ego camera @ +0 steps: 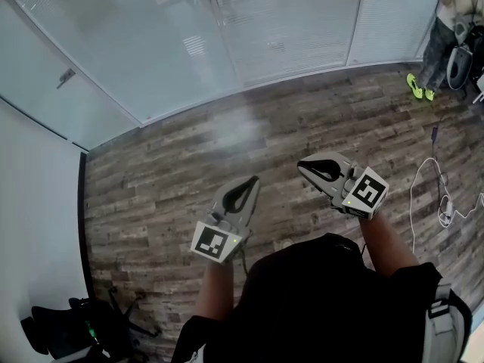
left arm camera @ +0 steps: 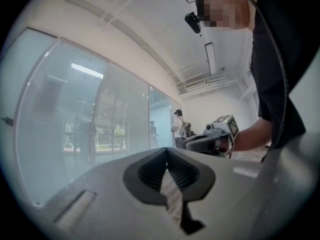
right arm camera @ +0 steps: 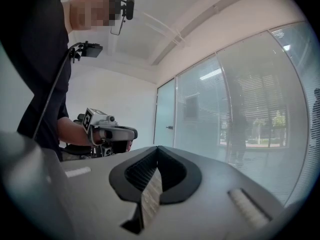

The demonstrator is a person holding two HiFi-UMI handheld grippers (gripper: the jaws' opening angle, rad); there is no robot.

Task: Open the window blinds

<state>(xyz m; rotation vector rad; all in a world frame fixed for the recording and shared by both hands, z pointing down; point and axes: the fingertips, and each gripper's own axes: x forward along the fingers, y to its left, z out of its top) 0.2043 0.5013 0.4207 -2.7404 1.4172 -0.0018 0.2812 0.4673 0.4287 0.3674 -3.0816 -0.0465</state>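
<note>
**Two shut tools, blinds not yet reached**

Both tools sit in the lower middle of the head view. The left tool [ego camera: 243, 190] and right tool [ego camera: 319, 169] are each pressed together on nothing, level over the floor [ego camera: 174, 180]. The blinds [ego camera: 302, 21] hang lowered behind glass across the top of the frame, well apart from either tool. No cord or wand shows. The step looks like the approach: close in, find the control, then spread one tool before reaching.
</note>
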